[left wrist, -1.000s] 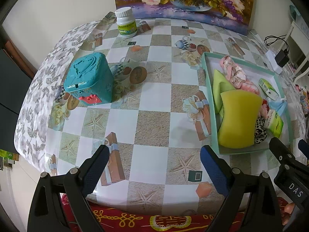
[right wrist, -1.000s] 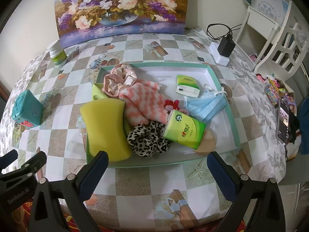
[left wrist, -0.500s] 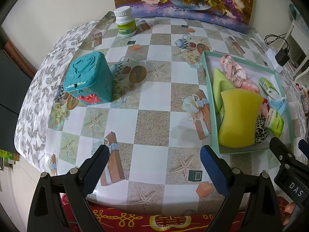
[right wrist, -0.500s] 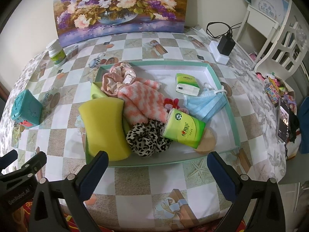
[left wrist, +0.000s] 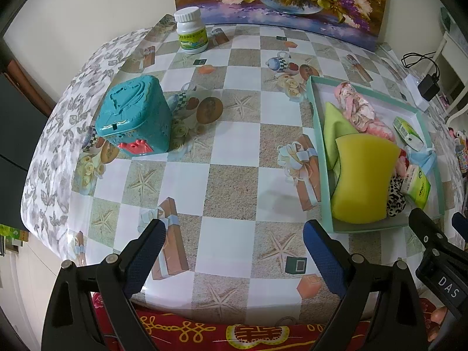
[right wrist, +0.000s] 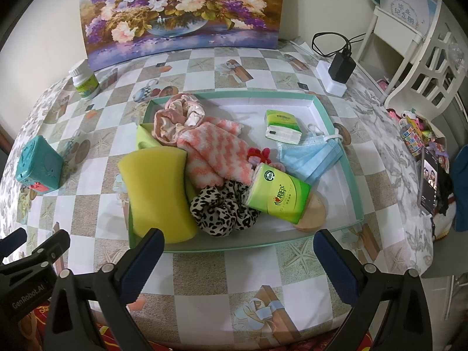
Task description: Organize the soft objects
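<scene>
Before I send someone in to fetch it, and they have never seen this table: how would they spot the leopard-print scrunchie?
Find the shallow teal tray on the checkered tablecloth. Along its near edge, the leopard-print scrunchie lies between the yellow sponge and the large green tissue pack. It is the only black-and-cream spotted item; the other scrunchie is pink.

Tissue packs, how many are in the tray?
2. One small tissue pack lies toward the tray's far side. A larger tissue pack leans on the leopard scrunchie near the front. The pile may hide others.
</scene>
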Demonstrator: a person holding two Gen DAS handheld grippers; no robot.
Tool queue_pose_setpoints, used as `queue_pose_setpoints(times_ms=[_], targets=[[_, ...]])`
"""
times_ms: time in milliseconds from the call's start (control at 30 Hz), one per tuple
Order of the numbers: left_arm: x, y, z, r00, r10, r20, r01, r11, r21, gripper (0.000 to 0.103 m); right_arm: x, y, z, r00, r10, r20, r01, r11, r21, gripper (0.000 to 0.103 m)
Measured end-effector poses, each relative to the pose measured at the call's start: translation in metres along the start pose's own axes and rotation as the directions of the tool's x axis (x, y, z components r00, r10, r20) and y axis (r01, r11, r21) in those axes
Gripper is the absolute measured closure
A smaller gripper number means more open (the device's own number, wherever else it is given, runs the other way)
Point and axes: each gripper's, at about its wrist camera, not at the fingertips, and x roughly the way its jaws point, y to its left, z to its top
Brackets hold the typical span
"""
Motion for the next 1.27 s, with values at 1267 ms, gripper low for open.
queue_pose_setpoints(times_ms=[1267], targets=[[0.0004, 0.0010, -0.0004, 1.000, -0.002, -0.004, 0.002, 1.000, -0.010, 0.008, 0.0027, -0.0005, -0.0001, 1.000, -0.002, -0.009, 0.002, 1.000, 0.004, 0.000]])
